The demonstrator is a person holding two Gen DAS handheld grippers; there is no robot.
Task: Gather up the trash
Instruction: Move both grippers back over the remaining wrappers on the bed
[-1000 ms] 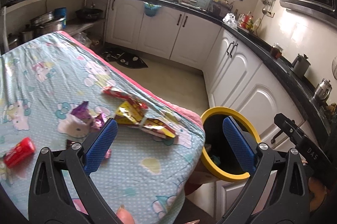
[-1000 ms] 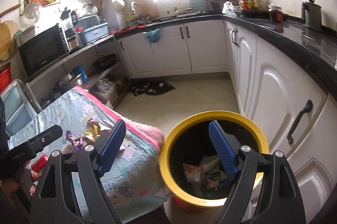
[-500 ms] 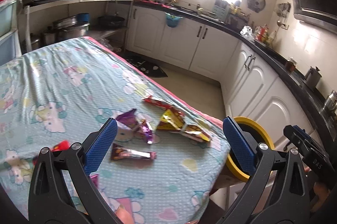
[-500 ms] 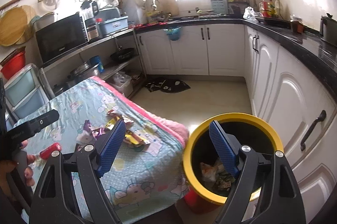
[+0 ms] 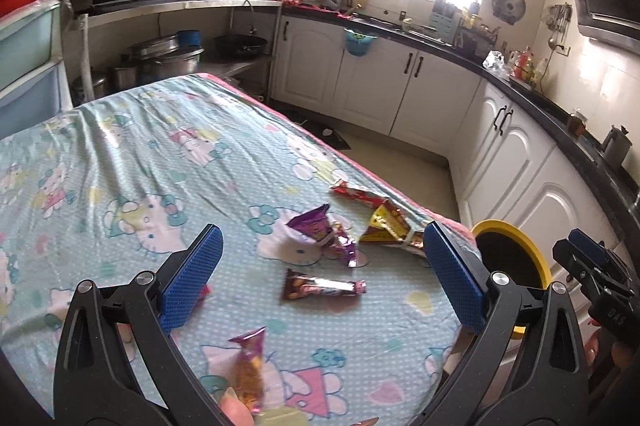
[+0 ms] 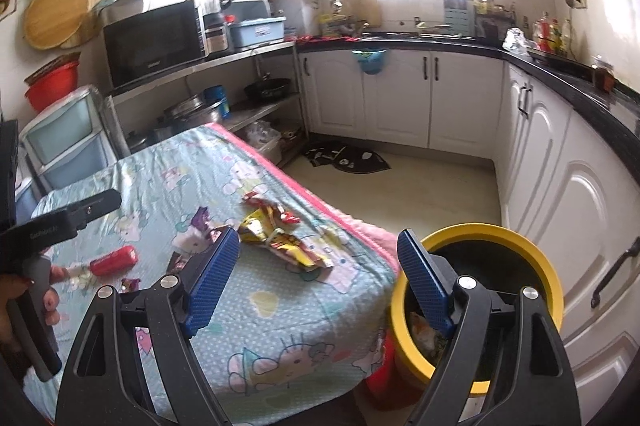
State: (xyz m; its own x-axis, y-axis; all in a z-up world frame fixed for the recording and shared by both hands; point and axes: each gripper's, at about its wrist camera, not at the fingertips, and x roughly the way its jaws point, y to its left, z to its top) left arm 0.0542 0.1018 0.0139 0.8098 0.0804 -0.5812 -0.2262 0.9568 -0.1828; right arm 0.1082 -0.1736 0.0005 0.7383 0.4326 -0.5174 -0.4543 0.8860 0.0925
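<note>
Both tools hang over the cloth-covered counter (image 5: 120,153), each spread wide with nothing between the pads. Left tool (image 5: 320,282) looks down on the litter: a brown bar wrapper (image 5: 322,288) nearest, a purple wrapper (image 5: 324,232) just beyond, a yellow-and-red wrapper (image 5: 390,230) close to the far corner. A pink-topped wrapper (image 5: 250,366) lies at the near edge, and a red wrapper (image 6: 114,260) further left.

Right tool (image 6: 318,280) straddles the counter corner and the yellow bin (image 6: 532,266), which stands on the floor tight against that corner, presumably so each piece is a short carry. Some trash shows inside already. Probably the next pick is being chosen; the bar wrapper looks easiest.
</note>
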